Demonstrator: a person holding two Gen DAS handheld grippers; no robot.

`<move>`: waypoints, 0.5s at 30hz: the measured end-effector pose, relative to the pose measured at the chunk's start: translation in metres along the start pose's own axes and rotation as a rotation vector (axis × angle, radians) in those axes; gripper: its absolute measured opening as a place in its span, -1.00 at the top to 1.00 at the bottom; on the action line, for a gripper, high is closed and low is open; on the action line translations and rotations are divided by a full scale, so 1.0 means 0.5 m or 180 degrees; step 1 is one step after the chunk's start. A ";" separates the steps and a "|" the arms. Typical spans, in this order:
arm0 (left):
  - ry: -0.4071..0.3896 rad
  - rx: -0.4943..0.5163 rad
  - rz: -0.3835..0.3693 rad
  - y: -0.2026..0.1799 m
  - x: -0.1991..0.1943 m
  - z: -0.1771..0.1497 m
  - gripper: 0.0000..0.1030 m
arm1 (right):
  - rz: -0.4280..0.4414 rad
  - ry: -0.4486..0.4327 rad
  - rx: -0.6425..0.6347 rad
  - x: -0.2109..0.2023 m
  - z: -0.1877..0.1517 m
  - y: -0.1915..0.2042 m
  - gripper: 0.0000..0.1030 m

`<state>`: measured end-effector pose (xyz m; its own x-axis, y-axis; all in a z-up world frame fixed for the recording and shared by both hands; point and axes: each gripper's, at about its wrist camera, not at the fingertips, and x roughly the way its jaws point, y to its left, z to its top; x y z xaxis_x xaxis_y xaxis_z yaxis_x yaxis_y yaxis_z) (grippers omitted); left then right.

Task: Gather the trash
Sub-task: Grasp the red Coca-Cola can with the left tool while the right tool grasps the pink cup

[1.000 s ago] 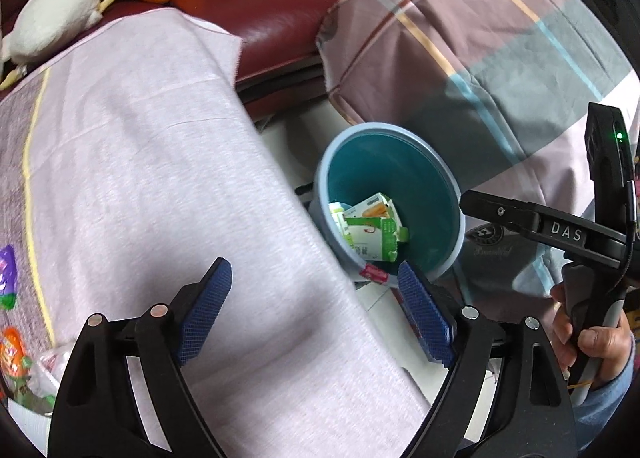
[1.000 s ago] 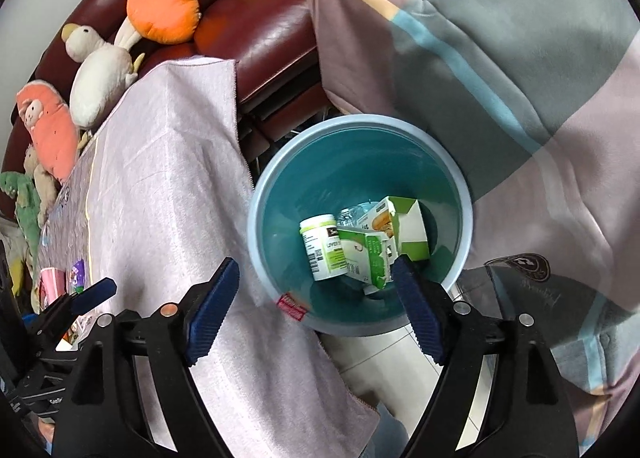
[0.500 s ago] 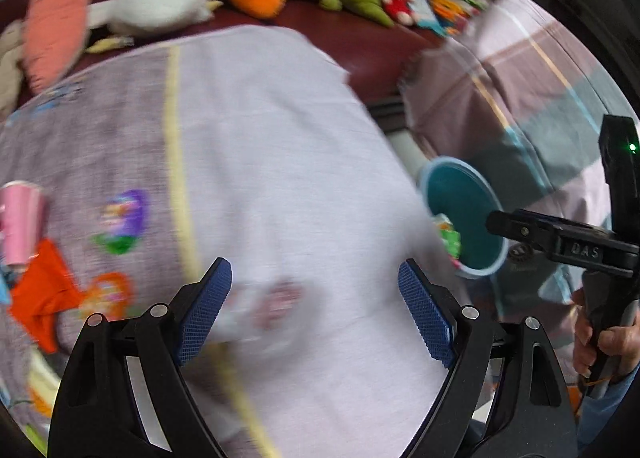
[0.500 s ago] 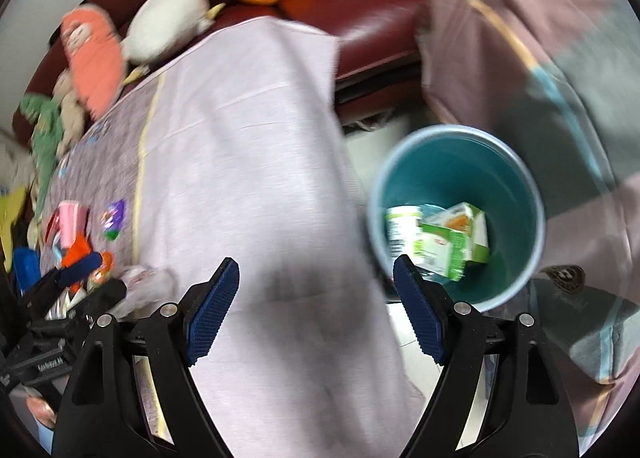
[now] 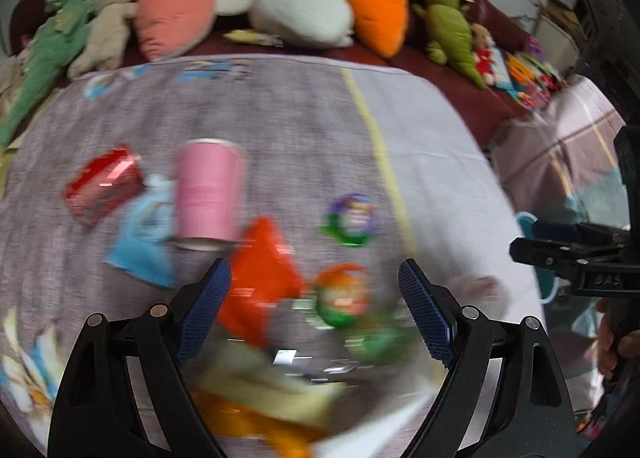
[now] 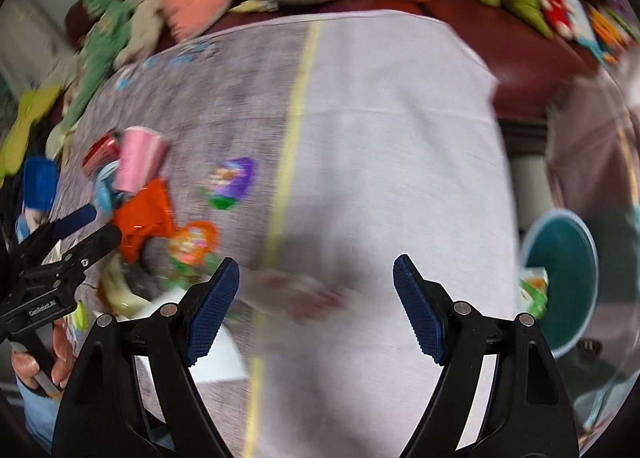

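Observation:
Trash lies on the cloth-covered table: a pink cup, a red packet, a blue wrapper, an orange wrapper and blurred yellow packaging. My left gripper hovers open above the orange wrapper, with nothing between its pads. My right gripper is open over bare cloth, above a crumpled clear wrapper. The teal bin, holding green cartons, stands at the table's right end. The pink cup and the left gripper show at the left.
Plush toys line a maroon sofa behind the table. A plaid blanket drapes at the right, near the bin. Printed patches on the cloth are not loose items. A hand holds the left tool.
Both grippers have swung left, away from above the bin and over the table. The bin slid to the right edge of both views, and the trash pile came into view. Jaws unchanged.

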<state>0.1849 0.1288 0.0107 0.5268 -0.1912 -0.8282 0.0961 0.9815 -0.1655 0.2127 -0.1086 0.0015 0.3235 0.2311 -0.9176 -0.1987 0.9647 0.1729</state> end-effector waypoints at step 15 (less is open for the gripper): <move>-0.0106 0.0088 0.0469 0.327 0.001 0.044 -0.67 | 0.0468 0.0358 -0.0380 0.182 0.161 0.301 -0.47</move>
<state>0.2194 0.2894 -0.0053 0.5646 -0.0451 -0.8241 0.0385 0.9989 -0.0283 0.2865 0.0677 -0.0272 0.1790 0.3460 -0.9210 -0.3465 0.8983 0.2702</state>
